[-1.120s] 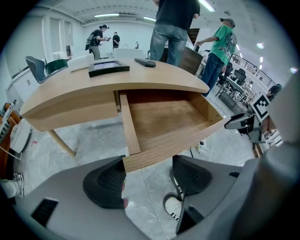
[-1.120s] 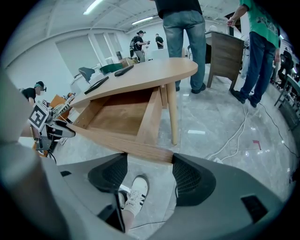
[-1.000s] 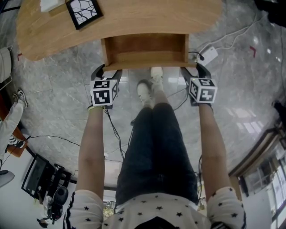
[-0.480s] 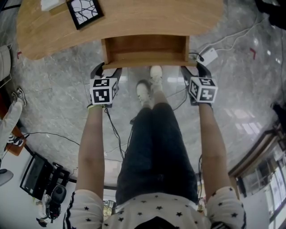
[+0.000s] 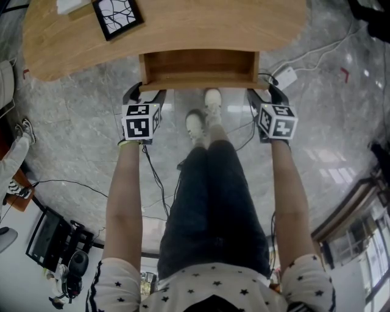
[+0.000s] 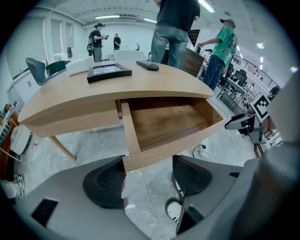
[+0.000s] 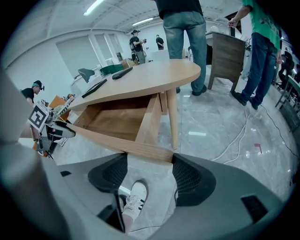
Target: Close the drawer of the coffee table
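Note:
A light wooden coffee table (image 5: 183, 27) has its drawer (image 5: 200, 68) pulled out toward me; the drawer is empty inside (image 6: 166, 123) (image 7: 119, 123). My left gripper (image 5: 144, 96) is open, its pads right at the left end of the drawer's front board (image 6: 154, 154). My right gripper (image 5: 263, 95) is open at the right end of that front board (image 7: 140, 151). In each gripper view the board's edge sits just above the gap between the pads.
A black picture frame (image 5: 117, 15) and a remote (image 6: 147, 65) lie on the tabletop. My legs and white shoes (image 5: 204, 116) stand under the drawer. Cables and a power strip (image 5: 285, 76) lie on the marble floor. People stand behind the table (image 6: 173, 28).
Both grippers have edged forward with the drawer front, and the drawer has slid a little way in under the tabletop.

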The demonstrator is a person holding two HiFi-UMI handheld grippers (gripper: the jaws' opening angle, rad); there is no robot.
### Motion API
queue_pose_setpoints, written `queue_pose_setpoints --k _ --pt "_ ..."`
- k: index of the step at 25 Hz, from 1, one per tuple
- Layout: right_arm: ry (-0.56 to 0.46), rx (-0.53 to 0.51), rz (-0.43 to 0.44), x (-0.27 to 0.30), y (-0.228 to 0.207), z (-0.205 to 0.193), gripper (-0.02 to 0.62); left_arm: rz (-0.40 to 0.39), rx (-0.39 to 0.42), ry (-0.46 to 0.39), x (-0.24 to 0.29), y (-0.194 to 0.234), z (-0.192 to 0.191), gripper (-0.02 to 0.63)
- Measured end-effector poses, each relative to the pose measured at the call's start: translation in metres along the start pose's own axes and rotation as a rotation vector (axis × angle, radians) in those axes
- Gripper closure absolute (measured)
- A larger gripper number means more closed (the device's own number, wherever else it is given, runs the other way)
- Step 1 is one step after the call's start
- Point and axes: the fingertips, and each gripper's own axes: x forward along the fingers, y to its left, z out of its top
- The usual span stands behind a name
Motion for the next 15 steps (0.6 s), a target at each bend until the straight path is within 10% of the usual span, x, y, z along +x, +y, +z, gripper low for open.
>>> queue_pose_setpoints --k 15 --pt "0.002 -0.002 -0.007 0.0055 -0.0021 0.0085 0.279 -0.004 -0.002 0.002 0.0073 0.0049 0.0080 0.287"
